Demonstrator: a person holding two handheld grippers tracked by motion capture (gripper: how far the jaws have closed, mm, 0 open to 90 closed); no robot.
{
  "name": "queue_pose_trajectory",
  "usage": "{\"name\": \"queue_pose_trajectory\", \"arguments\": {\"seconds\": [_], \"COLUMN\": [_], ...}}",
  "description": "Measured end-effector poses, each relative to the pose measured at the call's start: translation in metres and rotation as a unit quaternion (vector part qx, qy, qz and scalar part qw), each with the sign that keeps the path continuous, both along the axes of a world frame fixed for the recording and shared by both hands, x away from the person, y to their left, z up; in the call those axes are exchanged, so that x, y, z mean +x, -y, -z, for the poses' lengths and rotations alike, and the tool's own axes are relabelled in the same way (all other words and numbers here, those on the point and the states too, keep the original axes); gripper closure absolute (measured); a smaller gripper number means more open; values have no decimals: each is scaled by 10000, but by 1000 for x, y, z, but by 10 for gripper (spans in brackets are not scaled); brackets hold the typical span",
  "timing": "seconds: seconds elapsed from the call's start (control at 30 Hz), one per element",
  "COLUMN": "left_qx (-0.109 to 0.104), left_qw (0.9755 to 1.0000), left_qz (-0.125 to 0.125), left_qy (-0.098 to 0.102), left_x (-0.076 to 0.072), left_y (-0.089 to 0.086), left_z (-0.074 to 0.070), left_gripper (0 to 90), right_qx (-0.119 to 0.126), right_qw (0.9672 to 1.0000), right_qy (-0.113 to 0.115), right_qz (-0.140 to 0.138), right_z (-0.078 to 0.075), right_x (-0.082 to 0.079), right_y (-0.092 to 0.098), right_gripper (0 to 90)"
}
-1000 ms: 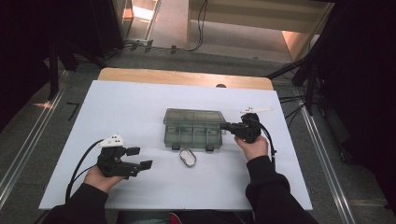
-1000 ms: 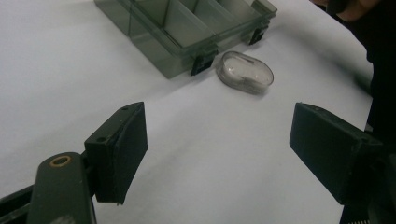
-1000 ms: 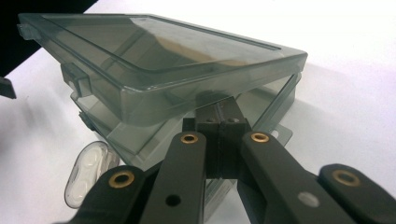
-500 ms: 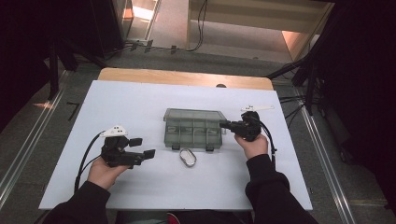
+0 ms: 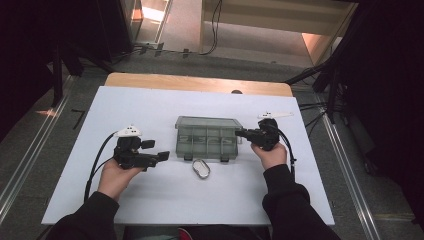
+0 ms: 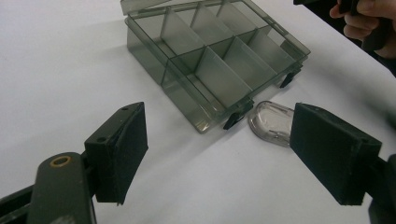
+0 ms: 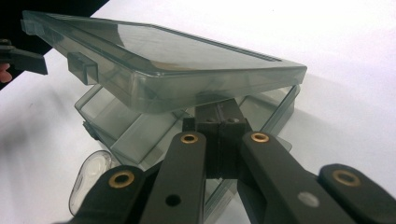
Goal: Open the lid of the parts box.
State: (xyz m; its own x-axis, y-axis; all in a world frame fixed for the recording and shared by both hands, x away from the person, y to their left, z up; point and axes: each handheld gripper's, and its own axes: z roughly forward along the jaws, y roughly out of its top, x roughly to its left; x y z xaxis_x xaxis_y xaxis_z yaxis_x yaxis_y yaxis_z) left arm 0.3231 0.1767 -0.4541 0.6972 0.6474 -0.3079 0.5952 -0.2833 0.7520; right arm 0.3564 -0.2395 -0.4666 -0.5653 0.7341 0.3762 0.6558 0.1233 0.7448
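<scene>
A smoky clear compartment box (image 5: pixel 207 137) sits mid-table, its dividers visible in the left gripper view (image 6: pixel 219 60). Its lid (image 7: pixel 187 60) is tilted up off the base. My right gripper (image 5: pixel 241 133) is shut, and its joined tips (image 7: pixel 223 112) poke in under the raised lid at the box's right end. A small clear oval case (image 5: pixel 201 169) lies in front of the box (image 6: pixel 273 122). My left gripper (image 5: pixel 159 156) stands open just left of the box, nothing between its pads (image 6: pixel 122 149), pointing at the box's front corner.
The white tabletop (image 5: pixel 150 105) has a wooden edge at the back (image 5: pixel 200 82). Cables trail from both grippers toward the person. The floor, metal rails and dark stands surround the table.
My left gripper has moved right and slightly away from the person, closer to the box. The right gripper and the box have stayed put.
</scene>
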Motion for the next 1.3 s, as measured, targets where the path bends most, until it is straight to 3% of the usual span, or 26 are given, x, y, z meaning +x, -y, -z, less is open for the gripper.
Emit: {"name": "queue_pose_trajectory", "arguments": {"seconds": [0.47,0.6,0.77,1.07,1.3], "left_qx": [75,25,167,172,376], "left_qw": [9999,10000,9998,9995,9983], "left_qz": [81,19,-93,-237,-328], "left_qy": [65,32,107,128,291], "left_x": [14,20,28,40,48], "left_y": [18,21,29,39,45], "left_z": [-4,-4,-5,-3,0], "left_gripper": [195,195,195,195,229], "right_qx": [-5,-10,-1,0,21], "right_qw": [10000,10000,10000,10000,10000], "right_qy": [-5,-23,-12,-7,21], "right_qz": [0,-11,-5,5,21], "right_z": [1,1,1,1,0], "right_x": [3,3,3,4,3], "right_y": [-1,-2,-2,-2,-3], "right_gripper": [874,874,874,874,874]}}
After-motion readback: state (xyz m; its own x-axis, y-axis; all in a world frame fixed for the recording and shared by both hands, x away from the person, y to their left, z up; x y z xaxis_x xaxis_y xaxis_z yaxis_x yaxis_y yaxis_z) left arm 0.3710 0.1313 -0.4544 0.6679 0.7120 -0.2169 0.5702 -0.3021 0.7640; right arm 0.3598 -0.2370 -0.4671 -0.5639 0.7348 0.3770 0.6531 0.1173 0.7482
